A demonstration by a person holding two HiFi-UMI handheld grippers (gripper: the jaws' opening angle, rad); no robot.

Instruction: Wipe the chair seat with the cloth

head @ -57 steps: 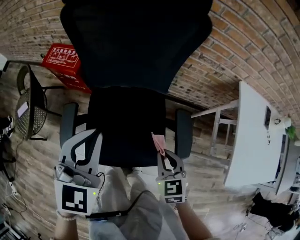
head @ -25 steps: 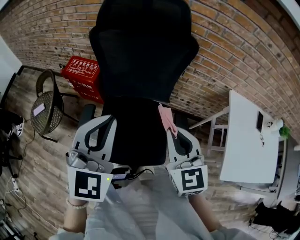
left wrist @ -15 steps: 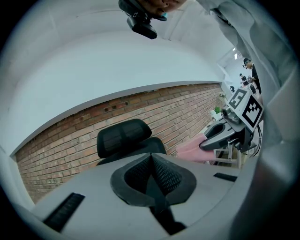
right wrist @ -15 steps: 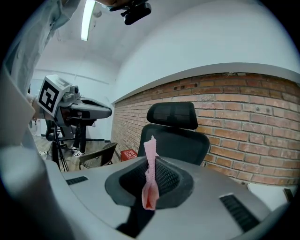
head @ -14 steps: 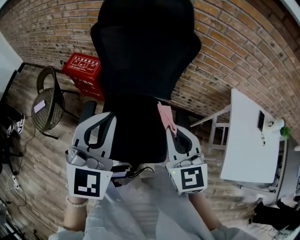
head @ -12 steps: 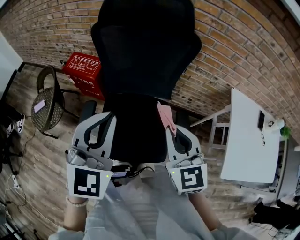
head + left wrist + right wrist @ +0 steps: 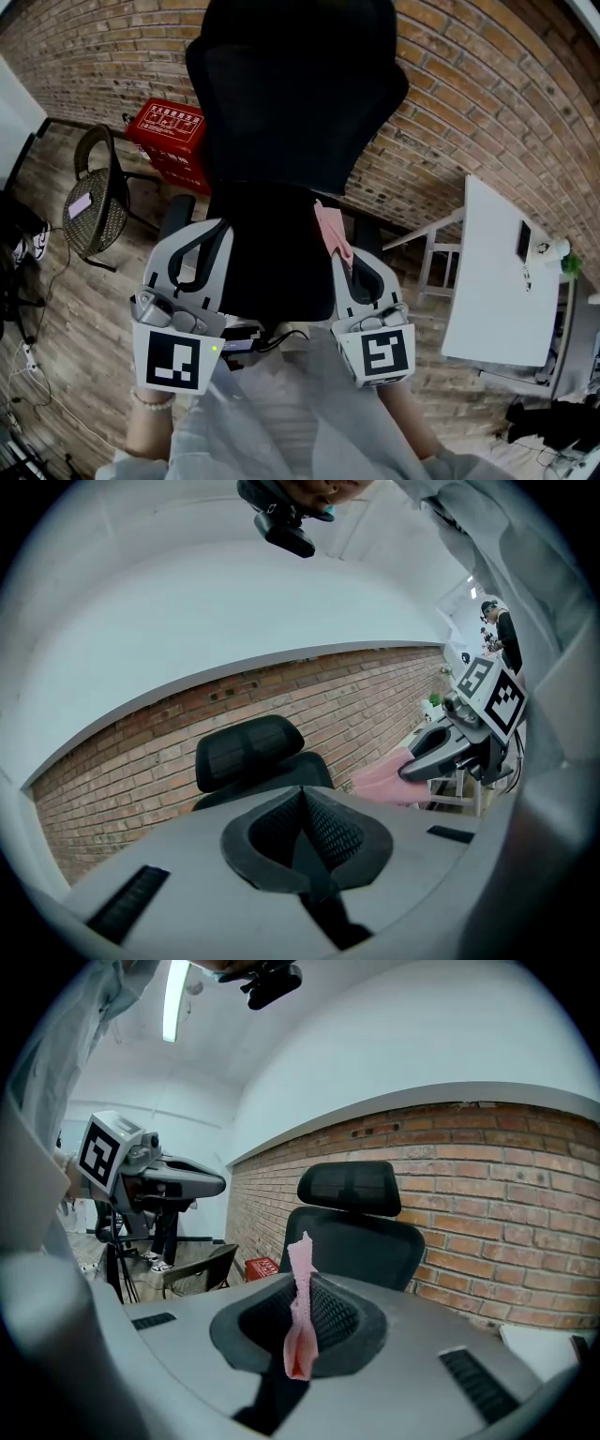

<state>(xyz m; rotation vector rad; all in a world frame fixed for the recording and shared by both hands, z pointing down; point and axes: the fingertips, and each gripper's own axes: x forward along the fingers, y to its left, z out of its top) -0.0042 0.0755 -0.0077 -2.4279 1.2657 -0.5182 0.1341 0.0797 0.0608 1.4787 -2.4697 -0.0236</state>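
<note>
Nearest the camera, the person's pale clothing (image 7: 281, 412) fills the bottom of the head view, and a gripper is held out in front of it on each side. The left gripper (image 7: 202, 246) has its jaws pressed together with nothing between them; its own view shows the two dark ribbed pads meeting in a single seam. The right gripper (image 7: 349, 267) is pinching the pink cloth (image 7: 300, 1321), which is bunched into a narrow strip that stands up out of the jaws and ends in a small peak. Both grippers point toward the black office chair (image 7: 291, 94), one over each side of the chair seat (image 7: 272, 253). The cloth lies at the seat's right edge in the head view; it looks to be held clear of the seat and not touching it, though the steep downward angle makes that hard to confirm. Beyond the seat rise the chair's broad backrest and its headrest, both dark. To the left, on the wood-plank floor (image 7: 84, 319), a small woven chair (image 7: 89, 202) stands near a red crate (image 7: 169, 136) that sits against the wall. To the right, well apart from the office chair, is a white table (image 7: 497, 281) with a few small items on its far end. A brick wall (image 7: 487, 112) runs behind everything.
</note>
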